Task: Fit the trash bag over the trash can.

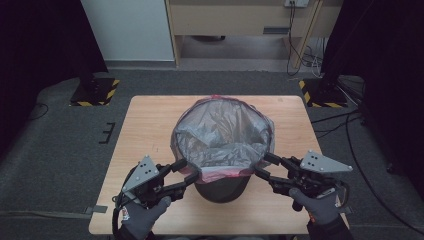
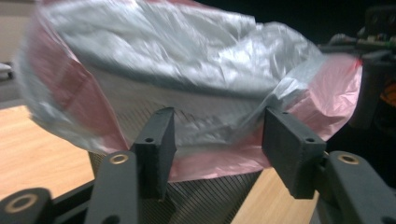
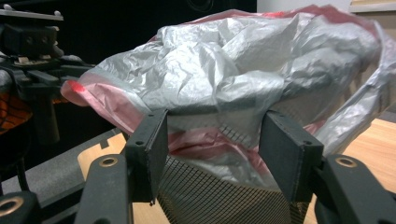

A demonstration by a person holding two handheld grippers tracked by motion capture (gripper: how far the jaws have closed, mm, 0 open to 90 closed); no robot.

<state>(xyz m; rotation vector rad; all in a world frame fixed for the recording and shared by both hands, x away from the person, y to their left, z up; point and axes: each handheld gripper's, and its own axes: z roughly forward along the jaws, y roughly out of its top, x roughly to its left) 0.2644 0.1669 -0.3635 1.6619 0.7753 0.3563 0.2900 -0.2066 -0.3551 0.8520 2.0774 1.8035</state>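
I have a black mesh wastebasket (image 1: pixel 222 191) standing on the wooden surface (image 1: pixel 150 130), towards the near edge, approx. in the middle between my two hands. A grey plastic liner bag (image 1: pixel 220 132) with a pink-red hem sits in it, and its edge is folded outward over the rim; the hem hangs down the outside of the mesh on the near side.

My left gripper (image 1: pixel 186 175) is at the near-left part of the rim. In the left gripper view its jaws stand apart, with the folded pink hem (image 2: pixel 219 161) and the mesh wall between them. The pads do not press on the plastic; one pad is just beside a fold of the bag, but I cannot tell if it touches.

My right gripper (image 1: pixel 261 166) is at the near-right part of the rim, opposite the left one. In the right gripper view its jaws are also apart, w/ the bag edge (image 3: pixel 210 140) and the mesh (image 3: pixel 210 196) in the gap, not clamped on them.

Both hands wear grey gloves; the left hand (image 1: pixel 142 215) and right hand (image 1: pixel 320 207) are low at the near edge of the surface. The bag's far side rises a bit above the rim and looks crumpled.
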